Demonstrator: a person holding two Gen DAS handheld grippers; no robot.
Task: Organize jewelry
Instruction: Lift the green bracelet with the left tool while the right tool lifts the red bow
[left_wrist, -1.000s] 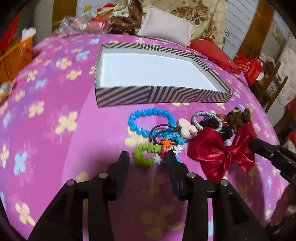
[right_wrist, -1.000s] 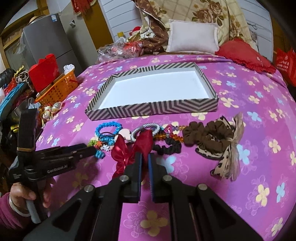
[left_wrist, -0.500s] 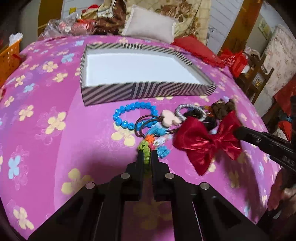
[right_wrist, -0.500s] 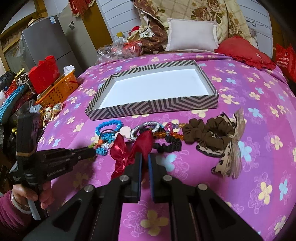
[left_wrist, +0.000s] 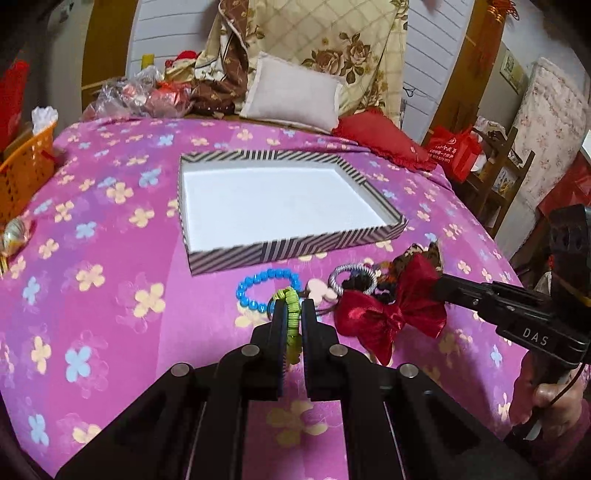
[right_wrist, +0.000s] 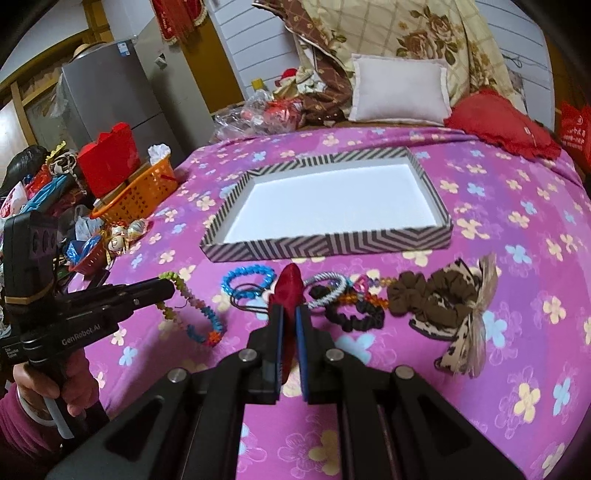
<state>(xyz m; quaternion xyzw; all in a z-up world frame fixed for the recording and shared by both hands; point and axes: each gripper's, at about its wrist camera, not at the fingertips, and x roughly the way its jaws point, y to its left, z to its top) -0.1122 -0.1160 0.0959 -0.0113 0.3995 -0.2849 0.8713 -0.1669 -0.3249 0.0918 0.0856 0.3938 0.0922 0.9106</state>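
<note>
My left gripper (left_wrist: 293, 308) is shut on a green and multicoloured bead bracelet (left_wrist: 291, 317) and holds it above the bed; in the right wrist view the bracelet (right_wrist: 195, 310) hangs from that gripper (right_wrist: 168, 286). My right gripper (right_wrist: 290, 314) is shut on a red satin bow (right_wrist: 290, 290), lifted off the bed; the bow (left_wrist: 391, 314) also shows in the left wrist view. A shallow striped box (left_wrist: 280, 251) with a white floor lies beyond. A blue bead bracelet (left_wrist: 266, 288), grey hair tie (right_wrist: 328, 286), black scrunchie (right_wrist: 354, 319) and brown scrunchies (right_wrist: 439, 299) lie in front of it.
The pink flowered bedspread (left_wrist: 110, 277) covers the bed. An orange basket (right_wrist: 140, 192) and clutter sit at the left edge. A white pillow (right_wrist: 400, 90) and red cushion (right_wrist: 502, 123) lie at the back. A leopard bow (right_wrist: 469, 325) lies at the right.
My left gripper has closed on the green bead bracelet and lifted it from the pile. My right gripper has lifted the red bow off the bed.
</note>
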